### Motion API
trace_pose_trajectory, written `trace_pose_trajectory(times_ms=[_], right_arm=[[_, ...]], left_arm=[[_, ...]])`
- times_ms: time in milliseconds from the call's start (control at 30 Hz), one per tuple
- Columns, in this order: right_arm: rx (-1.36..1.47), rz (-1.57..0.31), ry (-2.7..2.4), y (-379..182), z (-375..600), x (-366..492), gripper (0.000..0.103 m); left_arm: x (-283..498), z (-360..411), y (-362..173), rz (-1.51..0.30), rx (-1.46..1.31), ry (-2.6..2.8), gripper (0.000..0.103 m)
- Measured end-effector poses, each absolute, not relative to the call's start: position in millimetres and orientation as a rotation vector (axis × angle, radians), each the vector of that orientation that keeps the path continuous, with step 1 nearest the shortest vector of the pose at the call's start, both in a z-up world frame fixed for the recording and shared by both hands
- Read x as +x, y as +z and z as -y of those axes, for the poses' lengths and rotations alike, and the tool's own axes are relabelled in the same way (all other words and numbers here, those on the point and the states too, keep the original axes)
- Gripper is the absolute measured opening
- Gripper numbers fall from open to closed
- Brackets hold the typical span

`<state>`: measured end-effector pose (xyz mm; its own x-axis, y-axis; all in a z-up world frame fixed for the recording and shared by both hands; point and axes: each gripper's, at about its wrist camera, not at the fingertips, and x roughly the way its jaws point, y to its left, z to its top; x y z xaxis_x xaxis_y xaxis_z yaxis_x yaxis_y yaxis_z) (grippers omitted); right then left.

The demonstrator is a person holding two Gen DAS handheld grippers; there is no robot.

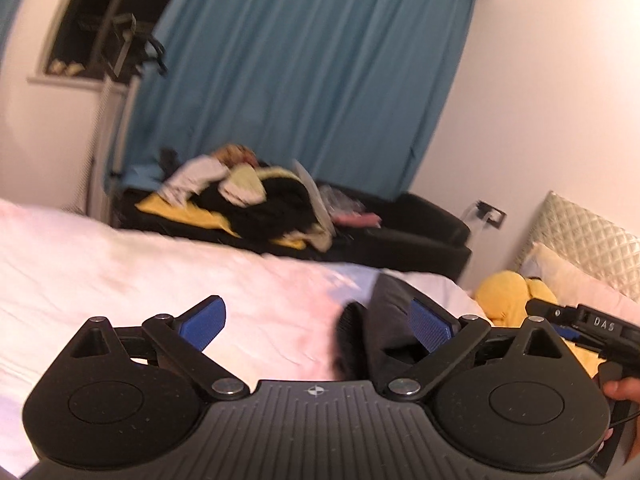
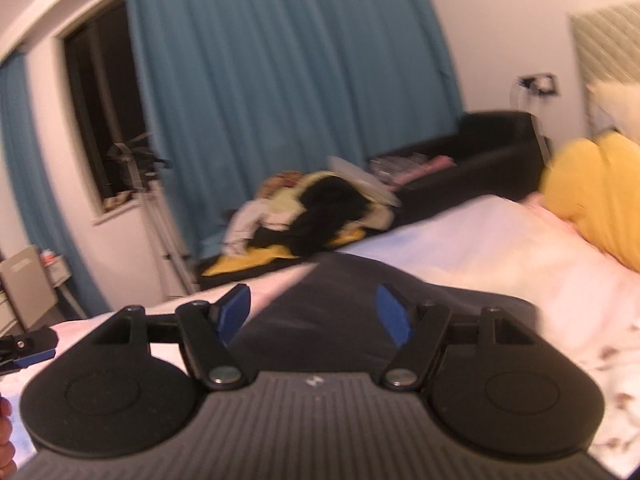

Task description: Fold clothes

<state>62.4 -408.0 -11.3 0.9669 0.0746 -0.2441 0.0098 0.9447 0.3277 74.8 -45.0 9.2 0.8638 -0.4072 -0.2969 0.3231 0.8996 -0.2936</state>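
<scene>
From the left wrist camera, the left gripper (image 1: 318, 332) hangs above the bed (image 1: 100, 264), its blue-padded fingers (image 1: 202, 326) spread wide with nothing between them. A dark grey garment (image 1: 390, 320) lies on the pale bed sheet just ahead, behind the right-hand finger, apart from the pads. The right gripper (image 1: 576, 326) shows at the right edge, over a yellow plush toy (image 1: 502, 294) that rests by the pillow (image 1: 576, 280) and quilted headboard (image 1: 588, 240). Beyond the bed, a heap of clothes (image 1: 256, 196) sits on a black sofa (image 1: 420, 236) before a blue curtain (image 1: 300, 80).

From the right wrist camera, the right gripper (image 2: 316, 318) also stands open, though less widely, and holds nothing. The dark grey garment (image 2: 320, 312) lies spread on the bed (image 2: 500, 248) directly below and ahead of it, clear of the fingers (image 2: 232, 316). The left gripper's tip (image 2: 28, 346) pokes in at the left edge. The picture is blurred; the yellow plush toy (image 2: 592, 208) lies to the right, the heap of clothes (image 2: 312, 212) and black sofa (image 2: 492, 144) behind.
</scene>
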Motion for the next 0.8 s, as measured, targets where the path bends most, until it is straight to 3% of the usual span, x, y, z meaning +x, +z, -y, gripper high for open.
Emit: trace_pose_trajectory(times_ms=[400, 800], right_arm=[[0.260, -0.214, 0.279, 35, 257, 75, 0.072], [0.211, -0.219, 0.339, 9, 208, 84, 0.075]], left_arm=[[21, -49, 48, -0.288, -0.135, -0.194, 0.102], [21, -59, 12, -0.323, -0.118, -0.112, 0.102]])
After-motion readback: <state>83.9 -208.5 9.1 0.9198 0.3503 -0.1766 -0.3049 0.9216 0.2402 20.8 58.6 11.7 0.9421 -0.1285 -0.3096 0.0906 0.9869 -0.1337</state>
